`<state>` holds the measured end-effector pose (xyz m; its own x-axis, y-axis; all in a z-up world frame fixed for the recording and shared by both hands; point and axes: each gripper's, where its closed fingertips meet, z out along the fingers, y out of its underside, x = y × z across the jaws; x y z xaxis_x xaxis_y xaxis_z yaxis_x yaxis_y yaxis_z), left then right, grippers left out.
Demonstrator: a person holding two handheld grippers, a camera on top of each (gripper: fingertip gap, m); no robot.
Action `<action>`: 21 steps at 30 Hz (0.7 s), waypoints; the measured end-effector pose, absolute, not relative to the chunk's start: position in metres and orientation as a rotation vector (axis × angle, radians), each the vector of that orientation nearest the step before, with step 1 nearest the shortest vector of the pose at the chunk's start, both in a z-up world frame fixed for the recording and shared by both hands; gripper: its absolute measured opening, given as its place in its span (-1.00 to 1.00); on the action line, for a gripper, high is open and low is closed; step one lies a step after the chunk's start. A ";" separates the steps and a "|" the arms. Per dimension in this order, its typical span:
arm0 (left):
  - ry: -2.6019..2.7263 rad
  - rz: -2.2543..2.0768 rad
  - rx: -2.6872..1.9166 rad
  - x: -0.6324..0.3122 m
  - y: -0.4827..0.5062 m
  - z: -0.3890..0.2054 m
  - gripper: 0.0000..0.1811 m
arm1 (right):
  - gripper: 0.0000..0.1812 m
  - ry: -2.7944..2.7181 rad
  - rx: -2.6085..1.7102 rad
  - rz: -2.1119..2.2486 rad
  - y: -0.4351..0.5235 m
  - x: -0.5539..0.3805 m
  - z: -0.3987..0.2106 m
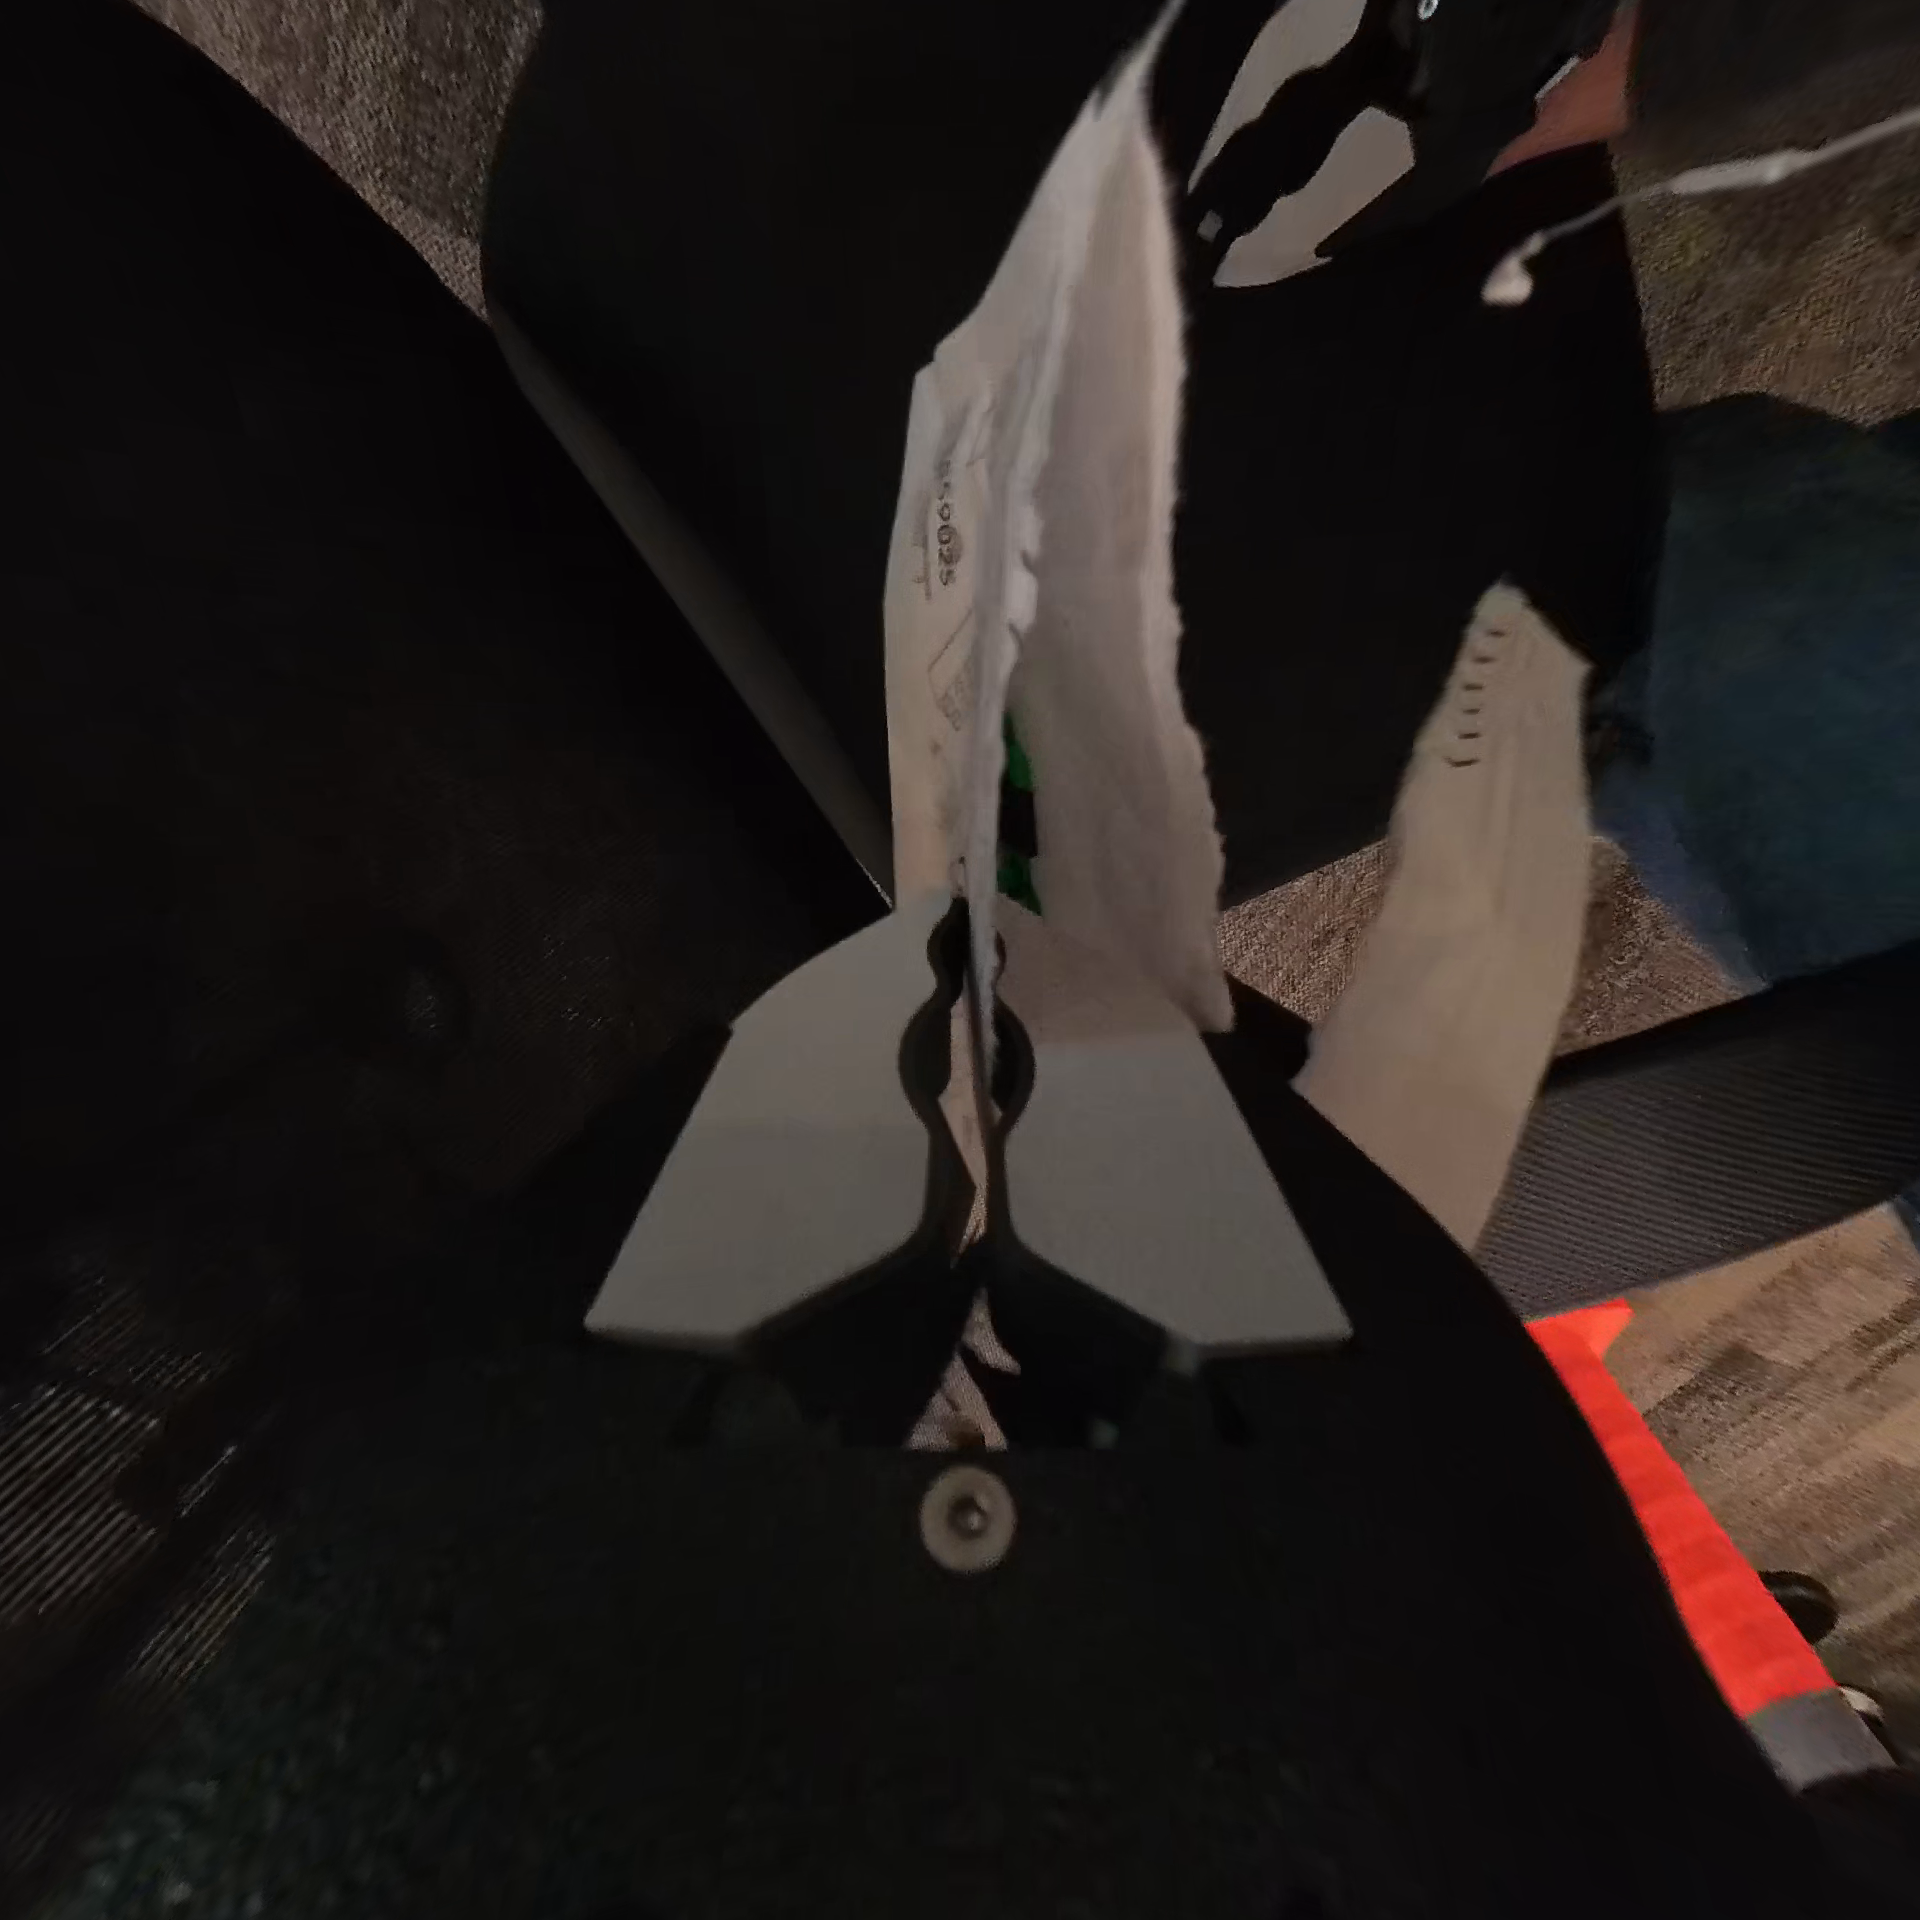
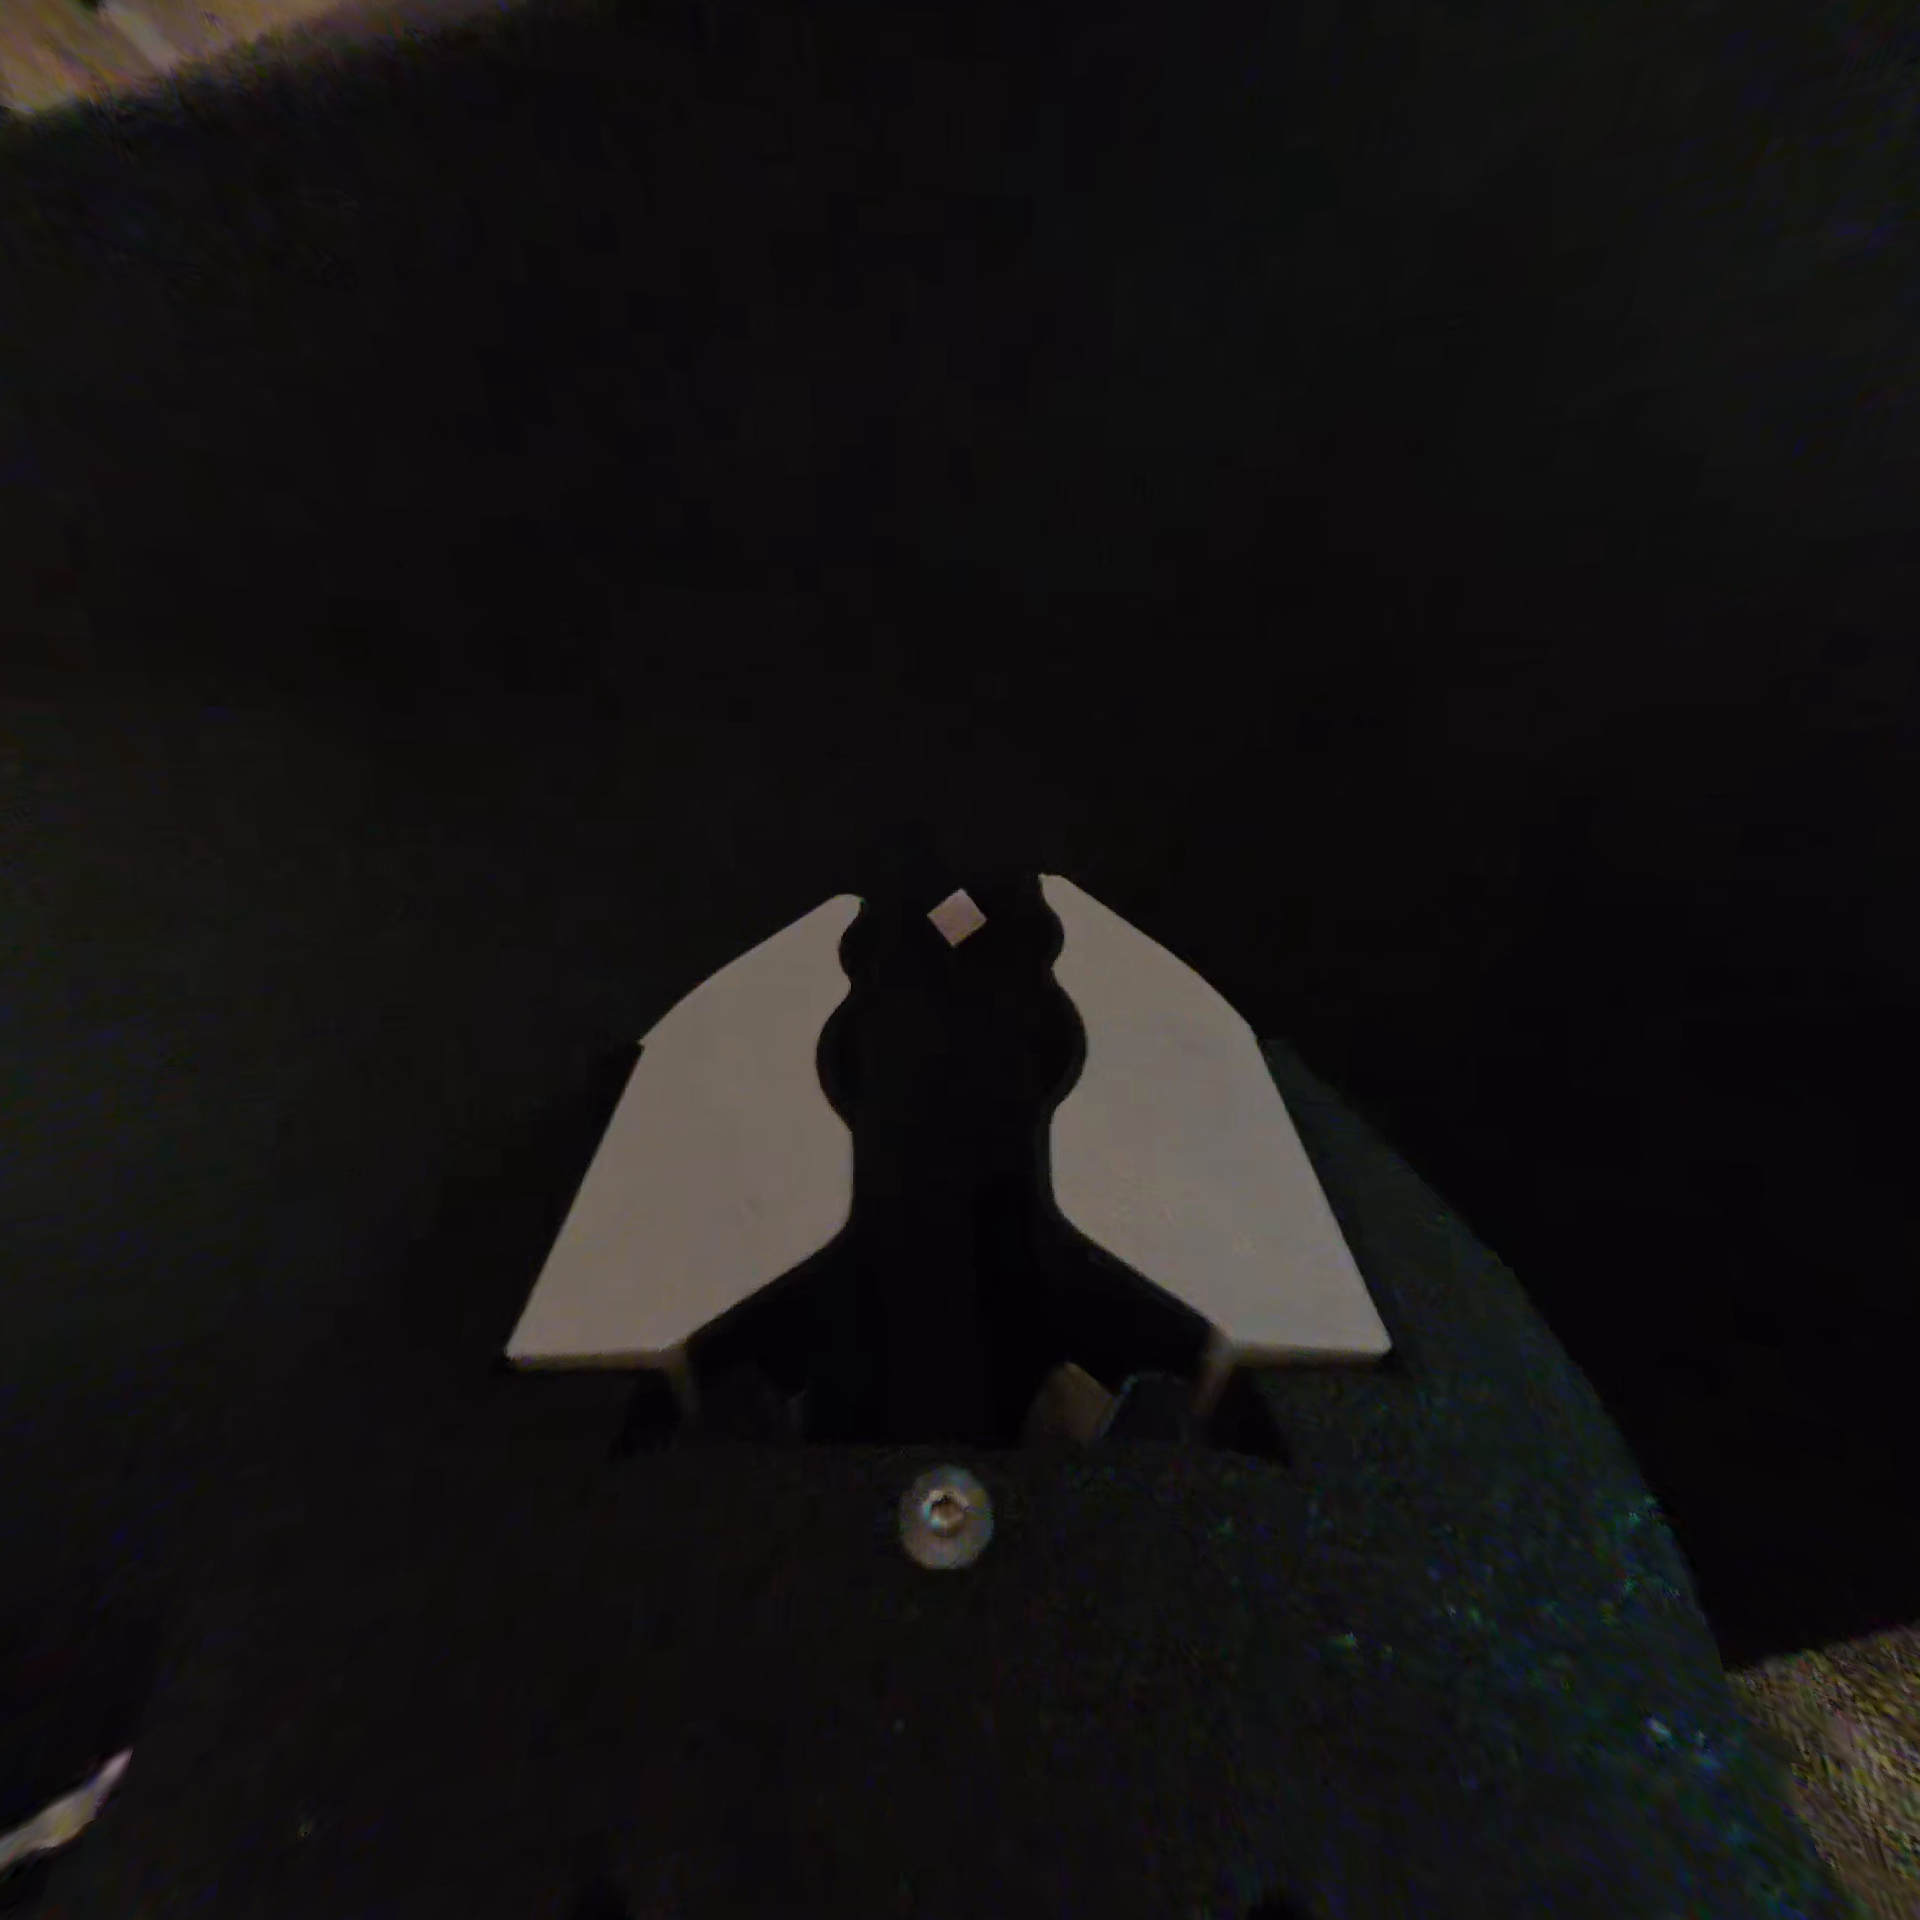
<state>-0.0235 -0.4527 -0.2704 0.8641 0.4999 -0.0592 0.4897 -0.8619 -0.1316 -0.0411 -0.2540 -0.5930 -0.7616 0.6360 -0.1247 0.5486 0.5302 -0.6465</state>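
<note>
In the left wrist view my left gripper (image 1: 977,935) is shut on the edge of a white paper envelope (image 1: 1101,582) with ragged torn edges. The envelope is spread open in front of the fingers, and something green (image 1: 1013,821) shows inside it. Its left flap (image 1: 935,623) bears a printed label. My right gripper (image 1: 1288,156) shows at the top right, close to the envelope's upper edge. In the right wrist view my right gripper (image 2: 951,904) has its jaws apart, with a small white square (image 2: 956,920) between the tips. Dark material (image 2: 935,416) fills the rest of that view.
A large black object (image 1: 727,312) lies behind the envelope on grey carpet (image 1: 1299,945). A second white piece (image 1: 1475,914) hangs at the right. A person's blue trouser leg (image 1: 1787,727), a white cable (image 1: 1766,166), a black strap (image 1: 1714,1132) and an orange-red bar (image 1: 1662,1538) lie to the right. There is about 40 cm between the tips of the two grippers.
</note>
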 end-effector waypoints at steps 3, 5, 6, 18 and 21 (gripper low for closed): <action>-0.809 0.091 -2.919 -0.023 -0.456 -0.282 -1.00 | -0.72 -2.611 -0.994 1.056 -0.253 -0.042 -0.593; -0.839 0.060 -2.911 -0.020 -0.459 -0.288 -1.00 | -0.72 -2.608 -0.970 1.057 -0.253 -0.042 -0.593; -0.851 0.048 -2.908 -0.019 -0.460 -0.290 -1.00 | -0.72 -2.604 -0.965 1.062 -0.253 -0.042 -0.594; -0.869 0.022 -2.895 -0.009 -0.461 -0.278 -1.00 | -0.90 -2.396 -1.210 1.175 -0.228 -0.034 -0.519; -0.826 0.028 -2.866 -0.014 -0.449 -0.264 -1.00 | -0.90 -2.158 -1.246 1.228 -0.189 -0.018 -0.399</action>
<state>-0.0139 -0.4489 -0.2642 0.8473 0.5305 0.0259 0.5275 -0.8349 -0.1570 -0.0178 -0.1895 -0.3995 -0.5457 0.8311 -0.1074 0.5169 0.2329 -0.8238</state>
